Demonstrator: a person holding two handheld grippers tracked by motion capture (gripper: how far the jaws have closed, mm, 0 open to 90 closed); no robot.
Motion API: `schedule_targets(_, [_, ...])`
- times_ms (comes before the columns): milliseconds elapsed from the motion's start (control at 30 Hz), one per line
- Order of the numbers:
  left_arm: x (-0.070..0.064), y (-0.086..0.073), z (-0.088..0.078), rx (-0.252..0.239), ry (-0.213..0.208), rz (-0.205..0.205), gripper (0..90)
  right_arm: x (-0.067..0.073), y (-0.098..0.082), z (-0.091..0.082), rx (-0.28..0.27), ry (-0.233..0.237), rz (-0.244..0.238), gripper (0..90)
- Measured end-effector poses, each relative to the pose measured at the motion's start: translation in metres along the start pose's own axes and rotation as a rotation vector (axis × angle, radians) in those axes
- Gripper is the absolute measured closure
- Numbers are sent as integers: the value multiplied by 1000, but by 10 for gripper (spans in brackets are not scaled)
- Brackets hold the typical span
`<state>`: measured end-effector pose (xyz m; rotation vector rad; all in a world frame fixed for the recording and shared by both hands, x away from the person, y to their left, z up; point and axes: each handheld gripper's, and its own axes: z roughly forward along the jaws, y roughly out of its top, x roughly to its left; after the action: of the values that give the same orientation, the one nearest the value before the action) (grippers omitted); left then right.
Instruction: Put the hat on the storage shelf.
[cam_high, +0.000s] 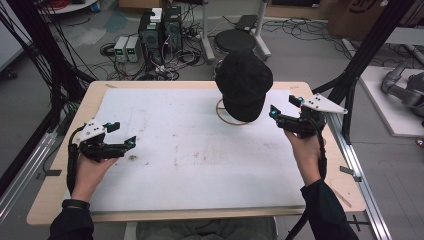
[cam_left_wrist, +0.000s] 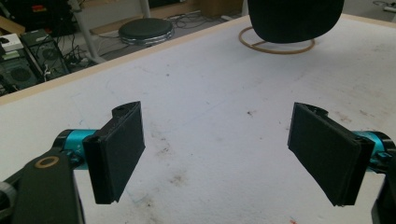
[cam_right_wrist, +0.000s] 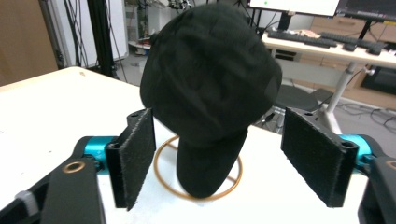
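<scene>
1. So, the black cap (cam_high: 243, 85) sits on a stand with a wooden ring (cam_high: 226, 118) as its base, at the far right part of the table (cam_high: 60, 165). It is straight ahead of the right gripper (cam_high: 284, 107), close but not touching.
2. Seen from the right gripper view, the cap (cam_right_wrist: 210, 84) hangs brim down, and the brim dips into the ring (cam_right_wrist: 163, 177) between the two pads.
3. Handling guess: soft cloth crown, light, will dent and sag when squeezed. The brim looks stiffer. Best bite is probably the brim edge or a fold of the crown side; not slippery, not fragile.
4. Right gripper: jaws wide apart, nothing between the pads (cam_right_wrist: 135, 156), no contact with the cap.
5. Left gripper (cam_high: 120, 135): well away from the cap, off to the left over bare table, jaws spread apart, pads (cam_left_wrist: 122, 149) holding nothing. The cap's lower part (cam_left_wrist: 294, 21) and the ring (cam_left_wrist: 275, 44) show far ahead of it.
6. Hard to tell: whatever holds the cap up is hidden under the cloth. Cap top is cut off in the left gripper view. Black on black, so seams and any strap at the back cannot be made out.
7. White table cover (cam_high: 200, 150) has small dirty marks; nothing else near either tool.
</scene>
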<state>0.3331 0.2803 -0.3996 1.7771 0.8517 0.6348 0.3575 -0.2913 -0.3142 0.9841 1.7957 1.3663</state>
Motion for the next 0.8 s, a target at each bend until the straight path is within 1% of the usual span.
schedule_targets(33, [0, 0, 0, 0, 2, 1, 185, 1, -3, -1, 3, 3, -1, 252])
schedule_targets(67, [-1, 0, 0, -3, 0, 1, 183, 4, -11, -4, 9, 3, 3, 242])
schedule_targets(100, [-1, 1, 1, -2, -1, 0, 183, 4, -11, -4, 9, 3, 3, 242])
schedule_targets(233, [-3, 2, 1, -14, -4, 6, 180, 8, -26, -11, 17, 14, 17, 220])
schedule_targets(333, [-4, 5, 2, -24, -5, 8, 180, 11, -34, -15, 39, 16, -1, 220])
schedule_targets(400, [-5, 5, 4, -30, -7, 9, 180, 10, -37, -18, 34, 9, -2, 218])
schedule_targets(533, [-5, 5, 6, -21, -6, 12, 180, 3, -42, -21, 33, -4, 4, 218])
schedule_targets(633, [-6, 5, 7, -18, -12, 15, 180, -2, -45, -20, 45, -14, 11, 215])
schedule_targets(800, [-3, 5, 7, -20, -5, 8, 180, -3, -46, -21, 45, -22, 8, 216])
